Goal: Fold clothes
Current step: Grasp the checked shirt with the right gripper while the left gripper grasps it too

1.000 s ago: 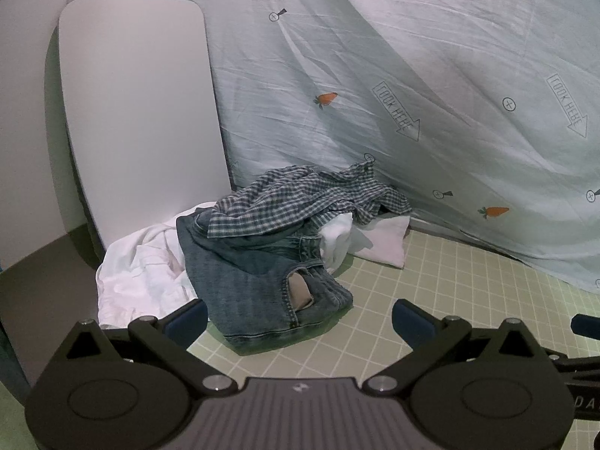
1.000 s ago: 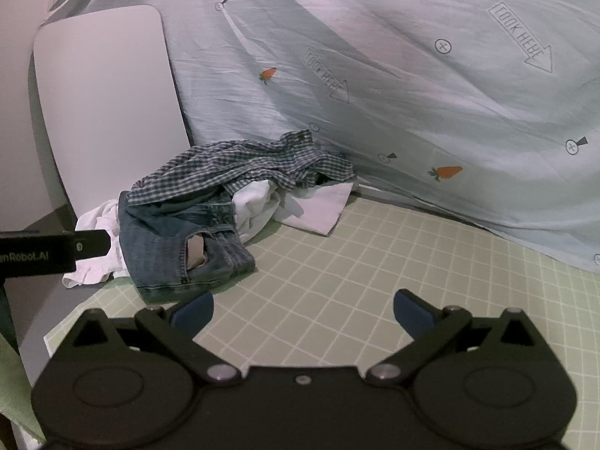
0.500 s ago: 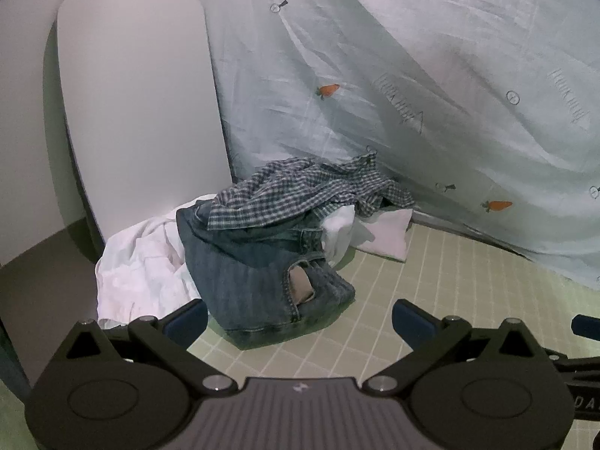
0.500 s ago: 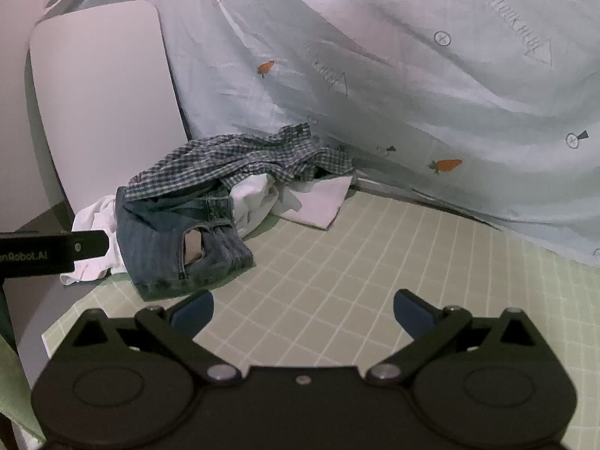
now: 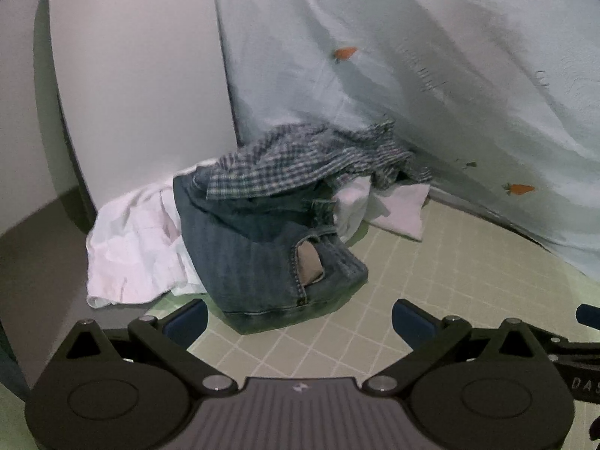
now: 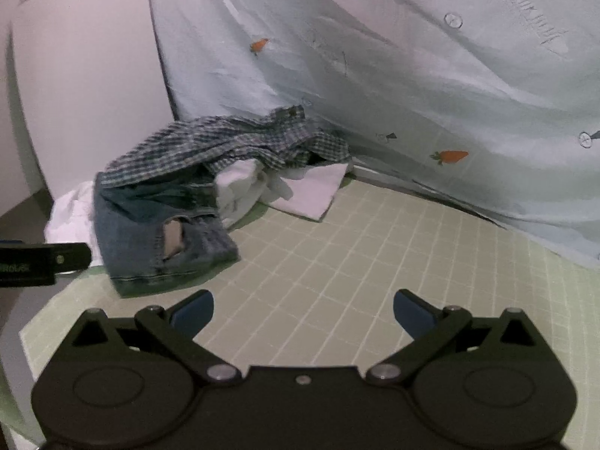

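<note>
A heap of clothes lies at the far left of the green grid mat (image 5: 431, 262) (image 6: 356, 247). On top is a blue checked shirt (image 5: 300, 165) (image 6: 232, 142). Under it hang blue jeans (image 5: 255, 258) (image 6: 150, 236), and white garments (image 5: 131, 240) (image 6: 318, 187) spread out on both sides. My left gripper (image 5: 299, 317) stands open just short of the jeans' hem, holding nothing. Open and empty too, my right gripper (image 6: 303, 309) hovers over bare mat to the right of the heap. The left gripper's side (image 6: 41, 262) shows at the left edge of the right wrist view.
A pale blue sheet with carrot prints (image 5: 431, 75) (image 6: 412, 75) hangs behind the mat. A white rounded panel (image 5: 138, 86) (image 6: 86, 82) leans up at the back left, right behind the heap. Grey table surface (image 5: 33, 262) lies left of the mat.
Both grippers have moved closer to the heap and slightly lower; the clothes fill more of each view. The clothes themselves have not moved. Both stay open.
</note>
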`<state>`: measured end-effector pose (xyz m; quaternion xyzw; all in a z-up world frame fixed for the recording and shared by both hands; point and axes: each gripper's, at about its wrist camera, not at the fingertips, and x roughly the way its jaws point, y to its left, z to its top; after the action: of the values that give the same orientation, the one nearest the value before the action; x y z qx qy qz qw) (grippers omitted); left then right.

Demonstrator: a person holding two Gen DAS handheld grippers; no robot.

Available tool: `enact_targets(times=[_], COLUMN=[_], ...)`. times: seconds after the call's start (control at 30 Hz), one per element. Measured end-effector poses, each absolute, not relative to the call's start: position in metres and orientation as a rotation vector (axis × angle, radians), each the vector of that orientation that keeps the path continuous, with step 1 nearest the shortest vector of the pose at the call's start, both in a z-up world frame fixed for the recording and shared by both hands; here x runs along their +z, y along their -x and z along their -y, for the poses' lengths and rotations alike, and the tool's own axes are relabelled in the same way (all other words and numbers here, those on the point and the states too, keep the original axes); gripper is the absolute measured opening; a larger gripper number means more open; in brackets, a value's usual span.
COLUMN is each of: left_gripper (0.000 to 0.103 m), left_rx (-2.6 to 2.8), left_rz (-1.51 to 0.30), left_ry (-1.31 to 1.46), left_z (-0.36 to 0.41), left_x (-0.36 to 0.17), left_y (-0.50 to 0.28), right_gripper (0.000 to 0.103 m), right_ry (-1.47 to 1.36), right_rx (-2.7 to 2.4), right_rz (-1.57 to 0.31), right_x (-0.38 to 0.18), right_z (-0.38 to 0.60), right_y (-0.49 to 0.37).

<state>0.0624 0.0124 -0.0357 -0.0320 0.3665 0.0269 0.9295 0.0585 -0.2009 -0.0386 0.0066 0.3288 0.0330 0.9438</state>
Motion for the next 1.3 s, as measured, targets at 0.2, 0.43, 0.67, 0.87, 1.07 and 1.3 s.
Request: enact_targets(times=[0.2,0.43,0.67,0.87,1.07,1.3], left_gripper=[0.103,0.103,0.095,0.071,0.015,0.008], left_rx=[0.124,0.222,0.2,0.189,0.215,0.066], left_rz=[-0.762,-0.735,-0.723,-0.721,-0.695,-0.581], left_ry=[0.058,0.079,0.195,0.218,0.149,0.087], left_z=[-0.027,-0.06,-0.093,-0.094,-0.092,-0.062], left_x=[-0.044,-0.049,-0.064,-0.07,-0.058,-0.013], left_y=[-0.13,-0.241,-0.311,-0.325,-0.316,-0.274], right_gripper=[0.103,0.103,0.092,0.069,0.008,0.005], right_ry=[-0.024,-0.022,-0.218,-0.437,-0.455,-0.374], right_rx=[0.069,0.089,0.156,0.214,0.195,0.104], right_rz=[-0.703,-0.657,-0.627,-0.702,-0.691,-0.476], right_x=[-0.047,-0.044,-0.049,-0.073,-0.078,-0.023], right_z=[0.201,0.188,0.175,0.146,0.142,0.191], right_y=[-0.141,-0.281,-0.413,-0.473,-0.476,-0.373])
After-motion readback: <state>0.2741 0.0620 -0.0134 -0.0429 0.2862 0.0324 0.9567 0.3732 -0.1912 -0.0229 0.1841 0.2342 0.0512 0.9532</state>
